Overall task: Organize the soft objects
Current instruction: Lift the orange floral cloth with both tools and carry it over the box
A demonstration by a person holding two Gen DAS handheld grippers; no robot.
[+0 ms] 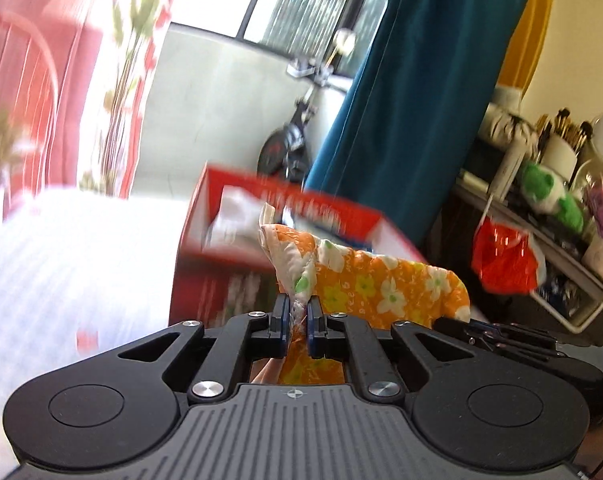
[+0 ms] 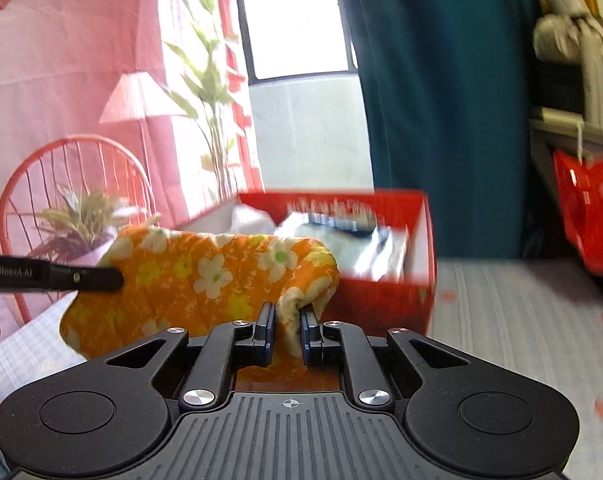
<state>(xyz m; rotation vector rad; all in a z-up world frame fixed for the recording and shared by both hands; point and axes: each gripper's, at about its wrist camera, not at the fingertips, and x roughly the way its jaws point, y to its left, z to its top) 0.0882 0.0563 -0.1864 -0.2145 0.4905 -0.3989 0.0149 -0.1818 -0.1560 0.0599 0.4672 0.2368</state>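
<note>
Left claw (image 1: pixel 297 322): jaws clamped on one edge of the orange floral quilted cloth (image 1: pixel 385 284). Right claw (image 2: pixel 287 334): jaws closed on the opposite folded end of the same cloth (image 2: pixel 205 276). The cloth hangs between both claws, raised above the striped bed cover (image 2: pixel 513 320), just in front of the open red box (image 2: pixel 385 296). The box holds white and dark fabric items (image 2: pixel 361 240). Image is motion-blurred.
</note>
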